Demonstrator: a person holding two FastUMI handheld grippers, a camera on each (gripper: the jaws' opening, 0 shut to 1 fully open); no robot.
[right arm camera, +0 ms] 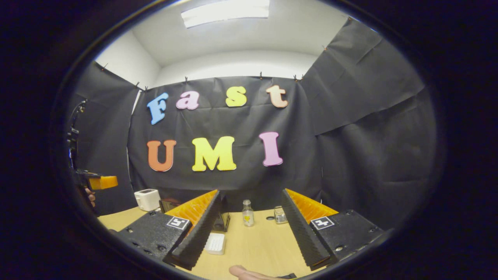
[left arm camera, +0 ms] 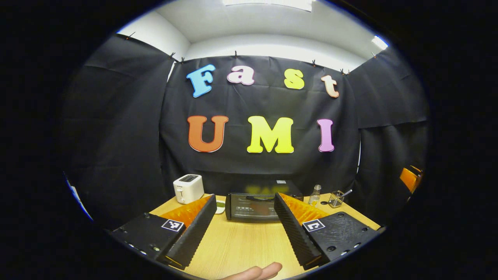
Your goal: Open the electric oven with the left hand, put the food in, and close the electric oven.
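Two grippers held over a light wooden table [left arm camera: 241,245], both with jaws wide apart and nothing between them. Far across the table, against the booth wall, a black box-shaped electric oven [left arm camera: 255,204] with its glass door shut, framed between the fingers of the left gripper [left arm camera: 245,229]. Left of the oven, a white two-slot toaster [left arm camera: 188,188]. Right of it, a small clear glass bottle [left arm camera: 315,194] and a wire-mesh cup [left arm camera: 336,199]. In the right gripper view, near the right gripper [right arm camera: 247,233], a small white ridged tray [right arm camera: 215,243] lying flat on the wood. Food on it: cannot tell.
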